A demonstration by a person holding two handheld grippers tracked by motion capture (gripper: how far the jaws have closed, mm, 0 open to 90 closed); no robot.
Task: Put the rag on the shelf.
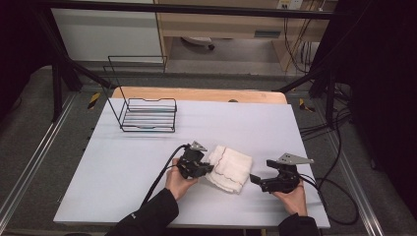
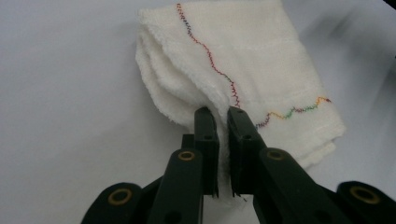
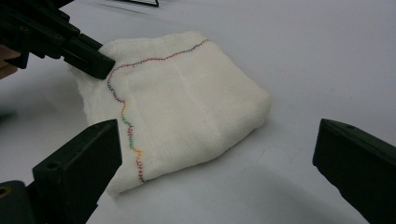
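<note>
Folded white terry cloth (image 1: 229,167), edged with a wavy line of multicoloured stitching, is the piece you are working on, but the biggest thing before you is the flat white tabletop (image 1: 128,162); the cloth lies on it toward your side, a little right of its middle. The tabletop rests on a wooden board whose far edge (image 1: 196,93) shows beyond it. Far from the cloth, toward the tabletop's far left, stands a black wire rack (image 1: 147,114) with a tall open frame at its back.

Your left gripper (image 2: 222,122) sits against the cloth's left edge, held in your left hand (image 1: 178,183). In the left gripper view its jaws stand nearly closed, with only a thin gap, and a fold of the cloth's edge is pinched between them, close to where the stitched line runs down to the fingertips. The right gripper view shows the same jaws biting the cloth's upper left corner.

Your right gripper (image 1: 255,179) is just to the right of the cloth, in your right hand (image 1: 293,196), not touching it. Its jaws are spread wide and hold nothing; the cloth lies ahead of them.
</note>
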